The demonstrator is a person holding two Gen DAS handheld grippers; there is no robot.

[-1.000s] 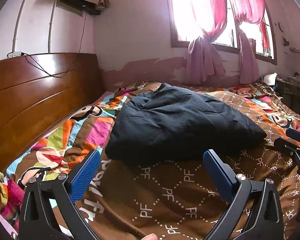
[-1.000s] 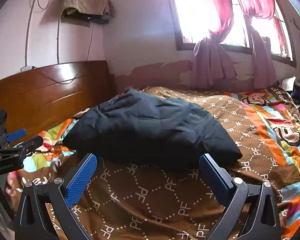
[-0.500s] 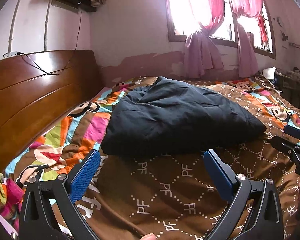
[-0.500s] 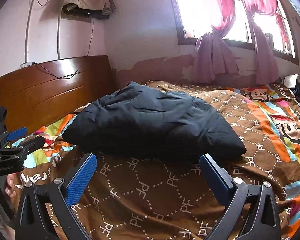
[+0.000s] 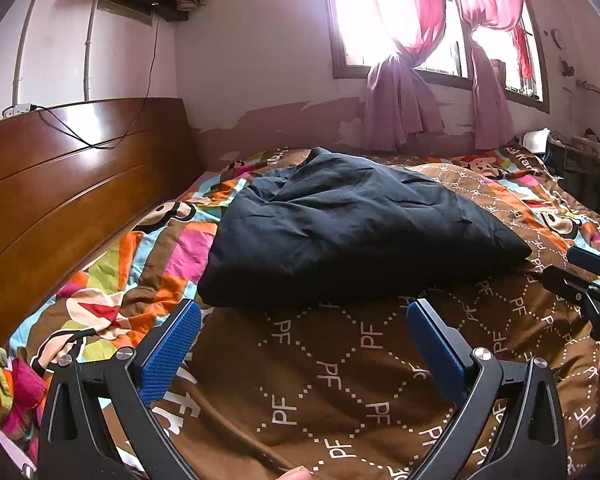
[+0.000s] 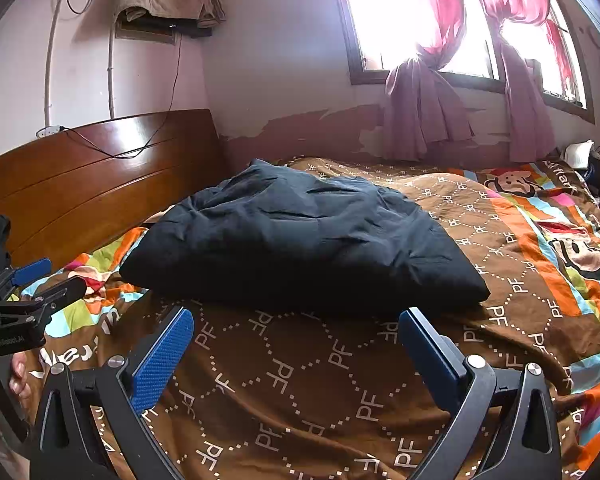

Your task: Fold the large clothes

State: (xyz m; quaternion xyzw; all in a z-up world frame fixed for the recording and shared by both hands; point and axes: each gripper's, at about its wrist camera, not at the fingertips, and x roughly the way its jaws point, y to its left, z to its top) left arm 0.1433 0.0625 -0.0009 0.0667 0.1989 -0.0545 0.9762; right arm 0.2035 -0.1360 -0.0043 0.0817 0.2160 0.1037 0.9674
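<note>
A dark navy padded garment (image 5: 352, 232) lies folded in a puffy heap on the bed; it also shows in the right wrist view (image 6: 300, 240). My left gripper (image 5: 302, 324) is open and empty, just short of the garment's near edge, above the bedspread. My right gripper (image 6: 296, 330) is open and empty, also just short of the near edge. The right gripper shows at the right edge of the left wrist view (image 5: 584, 280). The left gripper shows at the left edge of the right wrist view (image 6: 32, 284).
The bed carries a brown and multicoloured patterned bedspread (image 5: 340, 380). A wooden headboard (image 5: 72, 184) runs along the left. A window with pink curtains (image 5: 412, 60) is behind the bed. Clutter stands at the far right (image 5: 572, 152).
Both views have risen and tilted slightly, so the garment sits a little lower in frame. Both grippers stay open and the garment has not moved.
</note>
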